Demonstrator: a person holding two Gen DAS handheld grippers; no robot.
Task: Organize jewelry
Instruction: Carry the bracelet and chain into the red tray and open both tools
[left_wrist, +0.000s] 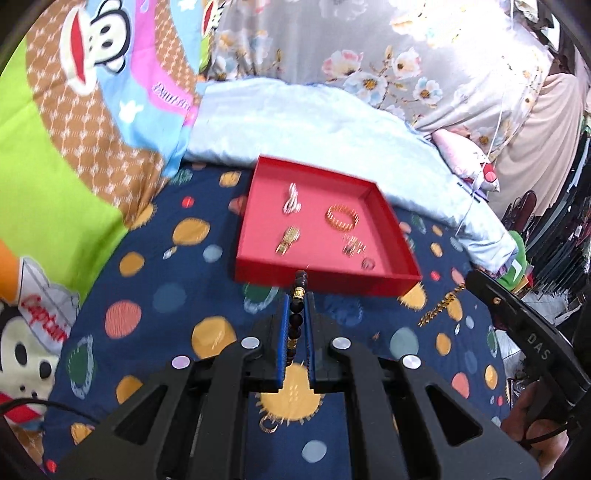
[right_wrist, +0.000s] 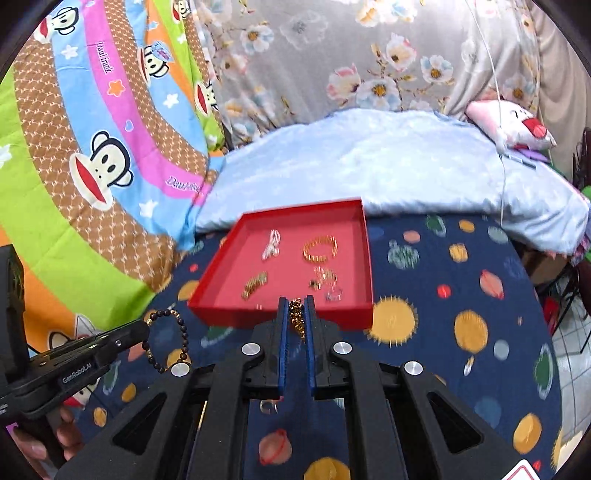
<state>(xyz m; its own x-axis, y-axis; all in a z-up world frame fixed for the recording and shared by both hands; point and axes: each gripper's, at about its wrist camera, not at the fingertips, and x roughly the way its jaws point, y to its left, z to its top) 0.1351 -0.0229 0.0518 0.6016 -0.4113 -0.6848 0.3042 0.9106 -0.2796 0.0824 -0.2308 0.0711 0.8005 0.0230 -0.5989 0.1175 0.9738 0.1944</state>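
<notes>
A red tray lies on the navy planet-print sheet and holds a silver chain, a gold bangle, a gold piece and small rings. Just short of the tray's near wall, my left gripper is shut on a dark bead bracelet. In the right wrist view that bracelet dangles as a loop from the left gripper. My right gripper is shut on a gold chain over the tray's near wall. From the left wrist view the chain hangs at the right gripper's tip.
A pale blue quilt lies right behind the tray. A cartoon monkey blanket covers the left, with floral fabric at the back. A pink plush toy sits far right. A loose gold ring and a clear ring lie on the sheet.
</notes>
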